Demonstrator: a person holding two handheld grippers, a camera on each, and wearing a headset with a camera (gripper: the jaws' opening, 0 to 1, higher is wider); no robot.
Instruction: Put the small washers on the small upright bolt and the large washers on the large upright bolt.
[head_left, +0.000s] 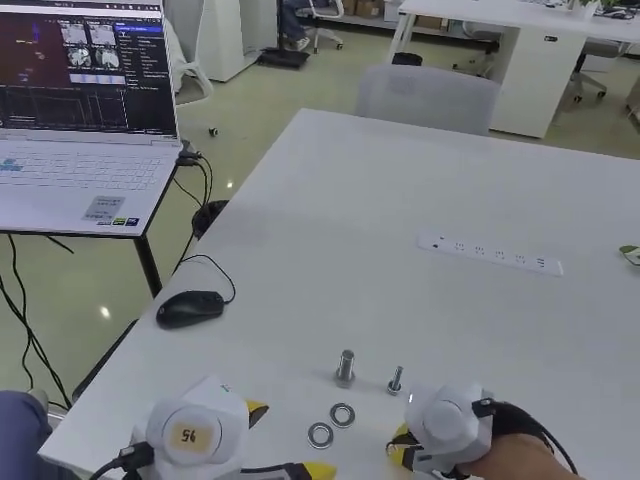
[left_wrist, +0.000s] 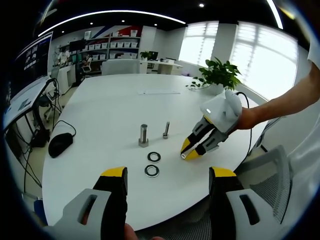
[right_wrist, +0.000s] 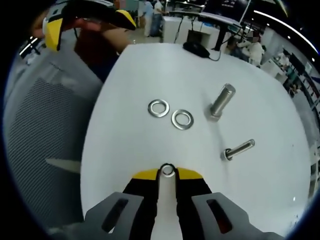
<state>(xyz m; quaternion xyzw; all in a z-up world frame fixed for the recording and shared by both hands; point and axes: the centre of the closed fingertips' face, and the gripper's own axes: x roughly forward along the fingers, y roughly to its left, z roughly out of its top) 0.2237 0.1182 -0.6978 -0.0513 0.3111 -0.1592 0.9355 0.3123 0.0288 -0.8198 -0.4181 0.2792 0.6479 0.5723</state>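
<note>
The right tongs (right_wrist: 168, 175) are drawn narrow on a small washer (right_wrist: 168, 171), pinched between their yellow tips. It is a thin silvery ring with its hole turned toward the right gripper view's camera, held low over the white worktop (right_wrist: 125, 150). Whether it touches the surface cannot be told.

The left tongs (left_wrist: 168, 174) stand wide with nothing between the jaws. Just ahead of their gap lies a large washer (left_wrist: 151, 171), and just past it a second large washer (left_wrist: 154, 157). Both lie flat and close together, to the left of the right tongs' tips. They are bright steel rings, broader than the held one.

Beyond these the large bolt (left_wrist: 143, 135) stands on its head with its long axis vertical and its thick grey shank pointing up. The small bolt (left_wrist: 165, 130) stands the same way beside it, on the right tongs' side, thinner and shorter. The held washer is near this bolt but short of it, not over it.

Farther off, left of the left tongs, a black mouse (head_left: 190, 308) rests with its cord. A white power strip (head_left: 490, 255) lies well beyond the bolts.
</note>
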